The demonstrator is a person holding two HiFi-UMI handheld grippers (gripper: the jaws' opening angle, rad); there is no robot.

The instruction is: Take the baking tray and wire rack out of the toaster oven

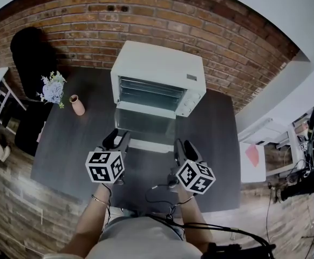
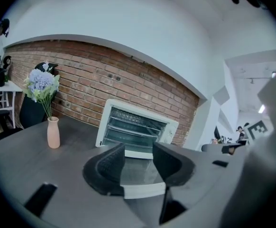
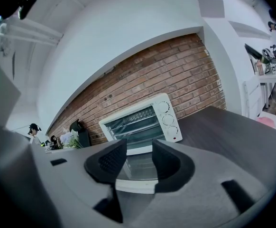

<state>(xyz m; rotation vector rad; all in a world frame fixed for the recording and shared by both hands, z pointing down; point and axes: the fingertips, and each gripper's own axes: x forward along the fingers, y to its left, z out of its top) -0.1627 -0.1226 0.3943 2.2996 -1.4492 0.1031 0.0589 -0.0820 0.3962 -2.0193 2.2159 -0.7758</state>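
1. The left gripper [image 2: 138, 158] had its jaws standing apart with nothing in them. Through the gap you only saw the glass of the oven door [image 1: 146, 124] lying flat beyond.
2. Same deal with the right gripper [image 3: 139, 158]: jaws parted and empty.
3. Both hovered side by side just short of the door's front lip, and neither looked to be touching it.
4. The toaster oven [image 1: 159, 69] sat at the back of the table [image 1: 65, 150] against the brick wall [image 1: 87, 31], with its door already down. The wire rack [image 2: 134, 119] was still inside on its rails. The baking tray seemed to be in there below it, but I couldn't separate it cleanly.
5. So I'd say only the door part was done, and both pulls were left.
6. For room, anything coming out had to clear that dropped door. There was bare table on both sides of it, and the pink vase [image 1: 77, 105] stood well off to the left.
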